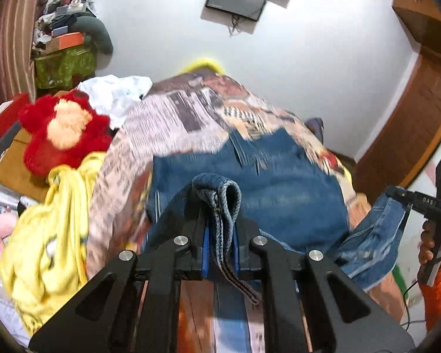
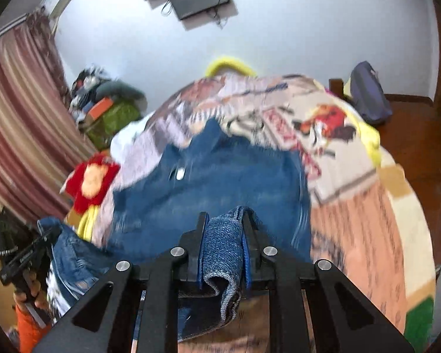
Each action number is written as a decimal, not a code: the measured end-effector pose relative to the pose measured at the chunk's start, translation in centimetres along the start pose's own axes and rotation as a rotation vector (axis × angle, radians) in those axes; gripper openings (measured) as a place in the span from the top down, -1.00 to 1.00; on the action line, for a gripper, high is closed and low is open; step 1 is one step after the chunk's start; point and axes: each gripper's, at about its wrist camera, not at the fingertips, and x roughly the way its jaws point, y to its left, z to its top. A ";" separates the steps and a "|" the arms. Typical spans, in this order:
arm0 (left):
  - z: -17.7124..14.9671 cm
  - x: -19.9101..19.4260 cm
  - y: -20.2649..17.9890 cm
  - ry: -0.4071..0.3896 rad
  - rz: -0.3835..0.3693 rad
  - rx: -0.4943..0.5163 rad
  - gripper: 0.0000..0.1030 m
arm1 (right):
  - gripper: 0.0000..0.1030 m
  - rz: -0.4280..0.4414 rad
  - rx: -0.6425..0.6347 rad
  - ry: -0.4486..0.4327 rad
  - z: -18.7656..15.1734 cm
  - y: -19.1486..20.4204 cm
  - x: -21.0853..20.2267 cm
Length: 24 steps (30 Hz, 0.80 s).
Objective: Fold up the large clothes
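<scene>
Above the patterned bedspread (image 1: 173, 117), my left gripper (image 1: 220, 235) and right gripper (image 2: 223, 250) each clamp the blue denim jeans (image 1: 279, 188).

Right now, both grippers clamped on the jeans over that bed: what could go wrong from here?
1. The left gripper pinches only a thin folded hem of the jeans; the garment's weight could pull it out.
2. The right gripper holds a thicker bunched wad, so the two grips look uneven and the fold may come out skewed.
3. The hanging denim could drag over the patterned bedspread toward the yellow cloth and red plush toy and snag.
</scene>
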 end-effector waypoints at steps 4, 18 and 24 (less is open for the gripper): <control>3.7 2.7 1.7 -0.010 -0.012 -0.067 0.78 | 0.69 -0.060 0.026 -0.066 4.7 -1.2 2.5; 5.9 17.6 5.1 0.139 0.150 -0.056 0.76 | 0.68 -0.243 -0.057 0.032 8.9 -3.4 17.2; 4.2 22.0 5.4 0.215 0.207 -0.012 0.73 | 0.64 -0.271 -0.178 0.066 7.6 -4.1 18.7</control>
